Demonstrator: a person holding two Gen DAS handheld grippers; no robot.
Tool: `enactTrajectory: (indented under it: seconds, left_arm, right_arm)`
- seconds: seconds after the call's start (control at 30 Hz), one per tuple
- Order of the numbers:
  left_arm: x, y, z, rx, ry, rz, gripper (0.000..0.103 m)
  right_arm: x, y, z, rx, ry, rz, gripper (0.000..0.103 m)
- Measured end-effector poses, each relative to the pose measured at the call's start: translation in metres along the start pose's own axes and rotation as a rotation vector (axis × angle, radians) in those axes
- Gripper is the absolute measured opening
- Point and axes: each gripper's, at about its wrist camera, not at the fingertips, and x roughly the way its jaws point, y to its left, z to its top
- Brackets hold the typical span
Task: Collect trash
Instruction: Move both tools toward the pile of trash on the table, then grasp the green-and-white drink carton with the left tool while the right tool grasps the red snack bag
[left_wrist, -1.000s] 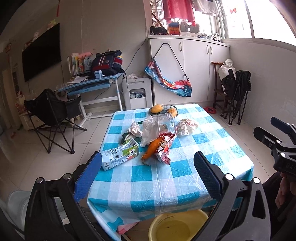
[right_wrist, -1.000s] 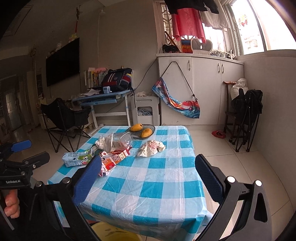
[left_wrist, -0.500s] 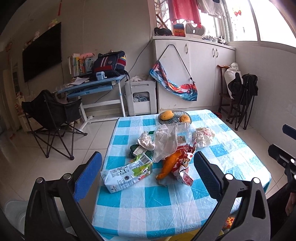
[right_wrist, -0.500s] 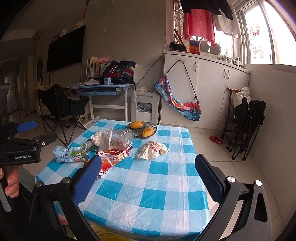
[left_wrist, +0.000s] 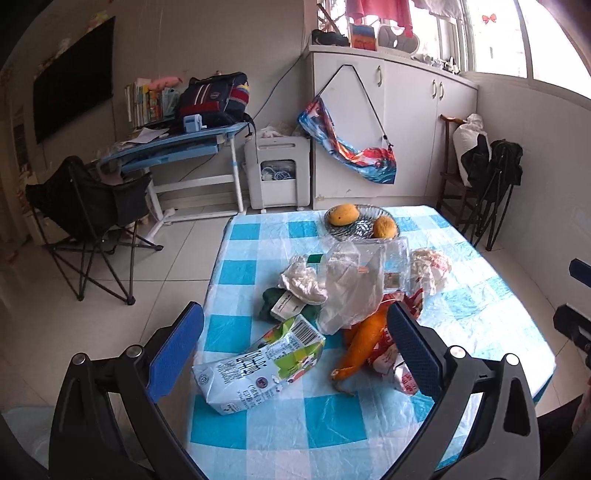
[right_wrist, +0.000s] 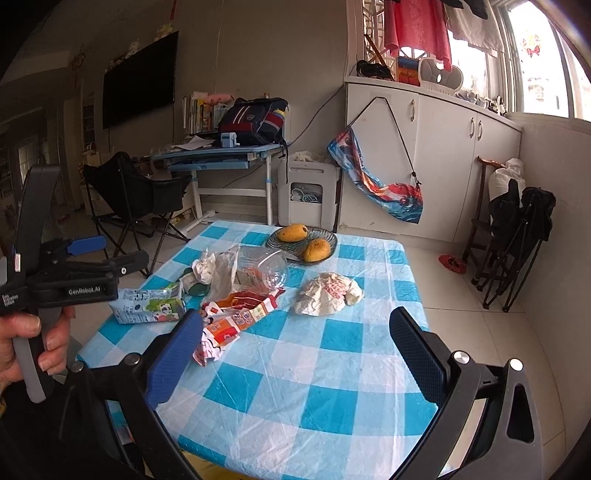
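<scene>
Left gripper (left_wrist: 295, 347) is hanging wide open and empty above the near-left part of the table, blue pads framing the milk carton (left_wrist: 258, 365), which is lying flattened on its side near the table's left edge. Right gripper (right_wrist: 295, 358) is likewise gaping, gripping nothing, hovering over bare checked tablecloth (right_wrist: 332, 369) at the near right.

Trash is sitting in a loose heap mid-table: beyond the carton, an orange peel or wrapper (left_wrist: 360, 341) (view too distorted to say which), a red-and-white snack bag (right_wrist: 236, 314), a clear plastic bag (left_wrist: 351, 291), a crumpled tissue (left_wrist: 303, 282), something dark green under it, and a clear plastic container (right_wrist: 264, 269). A crumpled paper wrapper (right_wrist: 327, 293) is lying apart to the right. Behind all this a bowl (right_wrist: 325, 236) is holding two mangoes, which I judge not to be trash.

For the pickup in hand, likely the carton: lowering the left pads across its narrow width, not its length, and pinching the body where it is stiffest should be keeping it from buckling or sliding on the slick cloth.

Pose: the left hand (right_wrist: 26, 347) is wrapping its handle, device tilted down toward the carton. Right device is pointing forward and slightly down.
</scene>
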Motion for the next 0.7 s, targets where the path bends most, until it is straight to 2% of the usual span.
enactTrajectory:
  seconds: [0.1,0.2,0.27,0.33,0.7]
  left_arm:
    - [0.013,-0.001,-0.006,0.035,0.064,0.063,0.096]
    - [0.019,-0.005,-0.009,0.061,0.094,0.082,0.096]
    - [0.021,-0.009,-0.012,0.085,0.098,0.088,0.096]
    - [0.023,-0.014,-0.014,0.115,0.103,0.101,0.096]
    - [0.031,-0.020,-0.017,0.148,0.137,0.124,0.096]
  right_arm:
    - [0.023,0.007,0.000,0.067,0.055,0.067,0.097]
    - [0.033,0.017,-0.002,0.102,0.059,0.127,0.097]
    - [0.042,0.022,-0.008,0.103,0.090,0.108,0.097]
    - [0.048,0.020,-0.013,0.162,0.132,0.153,0.097]
    - [0.066,0.020,-0.018,0.211,0.193,0.139,0.097]
